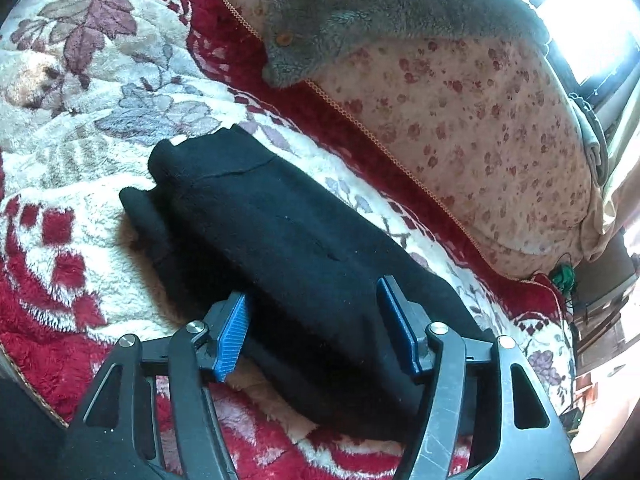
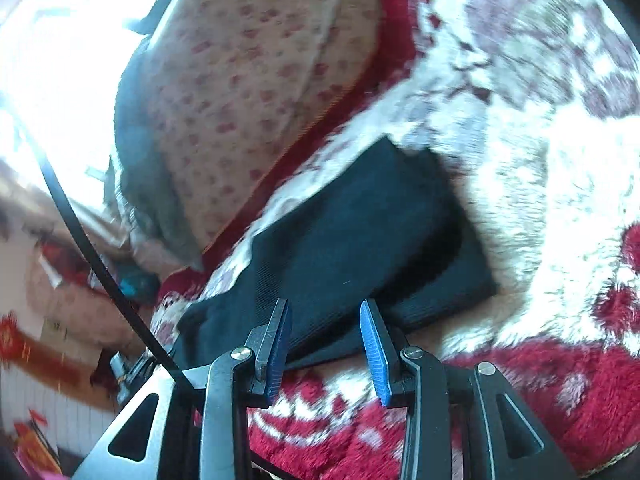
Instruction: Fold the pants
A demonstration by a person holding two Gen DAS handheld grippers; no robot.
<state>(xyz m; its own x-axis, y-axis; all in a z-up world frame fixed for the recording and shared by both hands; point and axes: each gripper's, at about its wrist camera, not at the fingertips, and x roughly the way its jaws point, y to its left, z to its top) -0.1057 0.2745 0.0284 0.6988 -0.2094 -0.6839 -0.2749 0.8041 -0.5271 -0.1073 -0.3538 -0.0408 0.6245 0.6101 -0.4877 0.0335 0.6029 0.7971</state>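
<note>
Floral quilt (image 1: 460,128) in both views; grey garment (image 1: 380,12) left-only.

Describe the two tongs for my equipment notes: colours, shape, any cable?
Both the left tongs and the right tongs have black and grey metal link arms with triangular cut-outs and silver rivets. Their fingers carry ribbed blue pads. A black cable runs past the right one.

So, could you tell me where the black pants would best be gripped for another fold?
Probably at the near short end of the black pants, coming in low from the near side. The bundle lies long and flat on the blanket, its layered edges facing the left gripper, whose jaws straddle it without pressing.
</note>
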